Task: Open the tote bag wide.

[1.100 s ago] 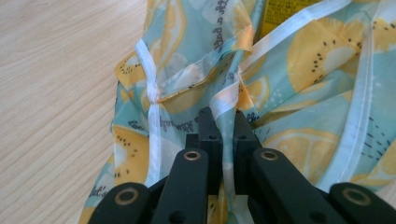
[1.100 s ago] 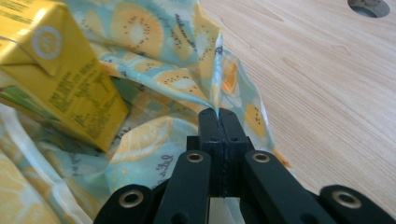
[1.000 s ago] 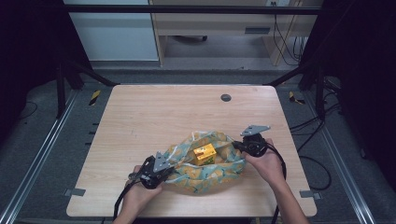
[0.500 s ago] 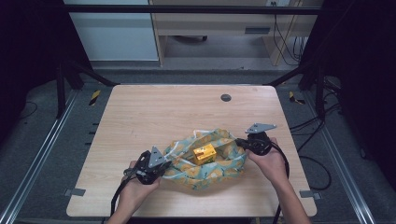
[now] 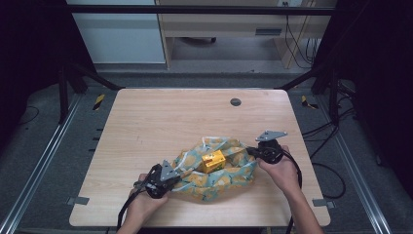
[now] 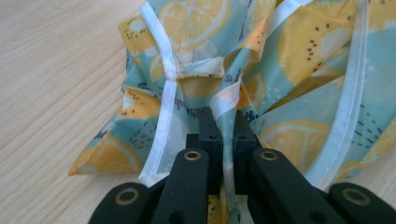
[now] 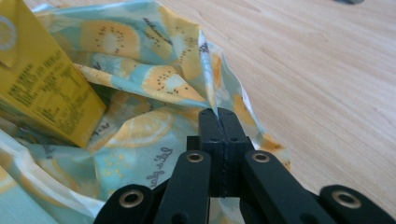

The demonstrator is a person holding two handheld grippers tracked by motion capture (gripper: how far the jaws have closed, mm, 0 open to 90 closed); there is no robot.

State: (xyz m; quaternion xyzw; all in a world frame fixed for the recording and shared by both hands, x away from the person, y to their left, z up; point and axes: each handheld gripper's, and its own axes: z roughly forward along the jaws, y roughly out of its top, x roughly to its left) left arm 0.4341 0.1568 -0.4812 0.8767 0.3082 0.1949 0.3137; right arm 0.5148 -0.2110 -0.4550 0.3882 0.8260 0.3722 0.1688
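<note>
Left gripper [image 6: 223,122] clenched on a fold of the fruit-print cloth [image 6: 299,70], white hem pinched between the jaws. Right gripper [image 7: 218,116] clamped tight on the opposite edge of the cloth. Yellow carton [image 7: 42,79] lying on the cloth, up and left of the right jaws. Everything resting on the table [image 5: 160,122].

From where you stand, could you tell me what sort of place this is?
Probably a lab recording station: a bare wooden table inside a black metal frame, cables across the grey floor, office furniture behind.
</note>
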